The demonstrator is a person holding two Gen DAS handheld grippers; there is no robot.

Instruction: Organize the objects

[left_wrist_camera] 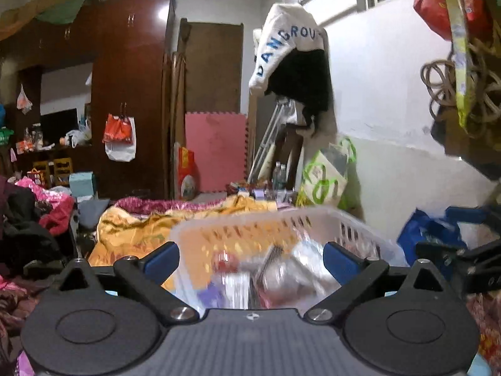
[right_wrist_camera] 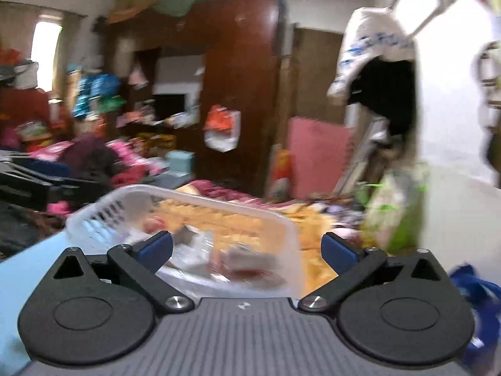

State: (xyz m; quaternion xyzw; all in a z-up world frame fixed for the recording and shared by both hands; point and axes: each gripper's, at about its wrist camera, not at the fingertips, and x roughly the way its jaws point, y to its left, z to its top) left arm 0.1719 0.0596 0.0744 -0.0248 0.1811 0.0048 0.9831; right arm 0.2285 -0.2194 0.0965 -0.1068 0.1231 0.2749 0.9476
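Observation:
A white slotted plastic basket [left_wrist_camera: 353, 228] holds several blurred packets and small items. It also shows in the right wrist view [right_wrist_camera: 103, 210], left of centre. My left gripper [left_wrist_camera: 252, 258] is open and empty, its blue pads apart just in front of the basket's near side. My right gripper [right_wrist_camera: 247, 247] is open and empty, over the basket's near right corner. The right gripper's black body shows at the right edge of the left wrist view [left_wrist_camera: 469, 260]. Both views are motion-blurred.
An orange patterned cloth [left_wrist_camera: 134, 232] covers the bed behind the basket. A blue bag [left_wrist_camera: 429, 232] lies to the right. A green-and-white tote [left_wrist_camera: 325, 178] leans on the white wall. Piled clothes [left_wrist_camera: 28, 216] lie to the left. A dark wardrobe [left_wrist_camera: 131, 94] stands behind.

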